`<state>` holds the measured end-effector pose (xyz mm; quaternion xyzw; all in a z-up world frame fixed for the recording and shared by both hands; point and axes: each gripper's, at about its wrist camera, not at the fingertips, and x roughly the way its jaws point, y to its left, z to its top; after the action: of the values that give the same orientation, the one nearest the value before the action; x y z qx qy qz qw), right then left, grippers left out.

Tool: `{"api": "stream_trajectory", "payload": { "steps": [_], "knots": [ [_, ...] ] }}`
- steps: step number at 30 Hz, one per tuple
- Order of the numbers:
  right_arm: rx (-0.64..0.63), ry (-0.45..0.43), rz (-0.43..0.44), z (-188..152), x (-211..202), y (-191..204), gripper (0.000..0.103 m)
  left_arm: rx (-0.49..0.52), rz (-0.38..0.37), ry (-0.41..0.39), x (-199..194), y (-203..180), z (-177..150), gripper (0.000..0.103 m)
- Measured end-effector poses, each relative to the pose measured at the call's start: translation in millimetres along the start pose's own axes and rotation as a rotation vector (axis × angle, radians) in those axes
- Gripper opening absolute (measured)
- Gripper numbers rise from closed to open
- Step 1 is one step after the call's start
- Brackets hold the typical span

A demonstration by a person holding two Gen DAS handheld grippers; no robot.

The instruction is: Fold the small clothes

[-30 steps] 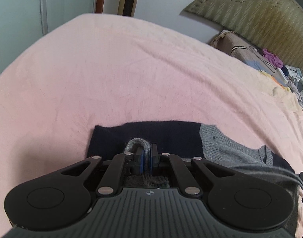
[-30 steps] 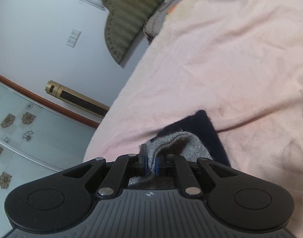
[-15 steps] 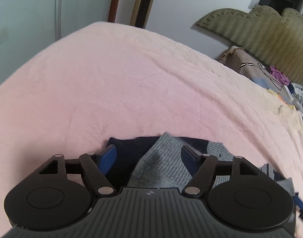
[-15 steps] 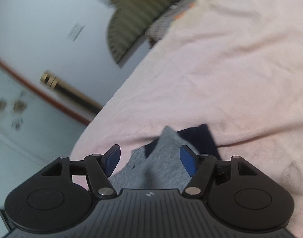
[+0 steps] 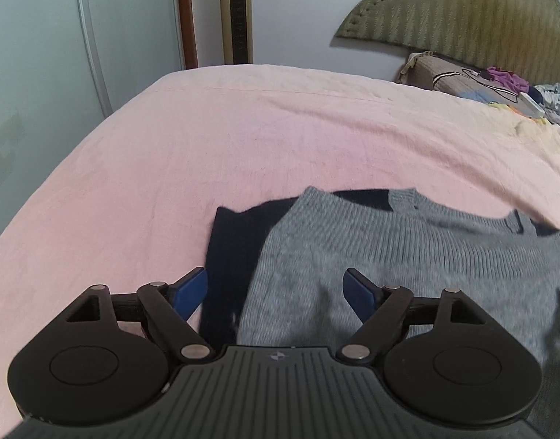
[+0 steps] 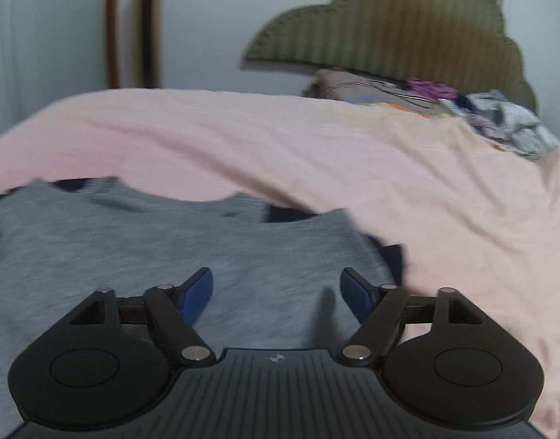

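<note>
We see the left claw [image 5: 276, 292] with its blue pads spread wide and nothing between them. It hangs over the left part of the sweater [image 5: 408, 256], a small knit garment in gray with dark navy portions. The sweater lies on the pink sheet [image 5: 243, 139] of the bed, toward the near edge of the view. In the left wrist view, a dark navy part [image 5: 232, 248] shows along the left side of the gray knit, and a narrow navy strip shows beyond the gray upper edge. The left pad [image 5: 190, 291] stands over the pink sheet just beside the navy edge; the right pad [image 5: 358, 292] stands over gray knit.

The right claw [image 6: 276, 291] is likewise spread wide and holds nothing. We see both of its pads over the gray knit of the sweater [image 6: 152, 241], near the garment's right edge. A navy part [image 6: 391, 259] protrudes at that right edge, touching the pink sheet [image 6: 444, 190]. The right wrist view is blurred, so knit detail cannot be read there.

At the far end of the bed we see an olive padded headboard [image 5: 463, 18] against the wall, and below it a heap of mixed clothes [image 6: 499, 117] beside a brown pillow [image 5: 437, 77].
</note>
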<state>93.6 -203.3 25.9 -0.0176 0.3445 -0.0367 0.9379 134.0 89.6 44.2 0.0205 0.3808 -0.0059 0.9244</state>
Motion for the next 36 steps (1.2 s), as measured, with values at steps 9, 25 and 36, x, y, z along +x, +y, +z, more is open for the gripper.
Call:
{"api": "stream_trajectory", "payload": {
  "steps": [9,25,36],
  "knots": [
    [0.052,0.033,-0.006,-23,1,-3,0.087,0.051,0.016,-0.006,-12,0,-28,0.082],
    [0.034,0.008,-0.049,-55,-28,8,0.093,0.06,0.001,0.007,-20,8,-65,0.091],
    [0.059,-0.026,-0.052,-71,-29,6,0.103,0.072,-0.017,-0.027,-32,24,-90,0.101]
  ]
}}
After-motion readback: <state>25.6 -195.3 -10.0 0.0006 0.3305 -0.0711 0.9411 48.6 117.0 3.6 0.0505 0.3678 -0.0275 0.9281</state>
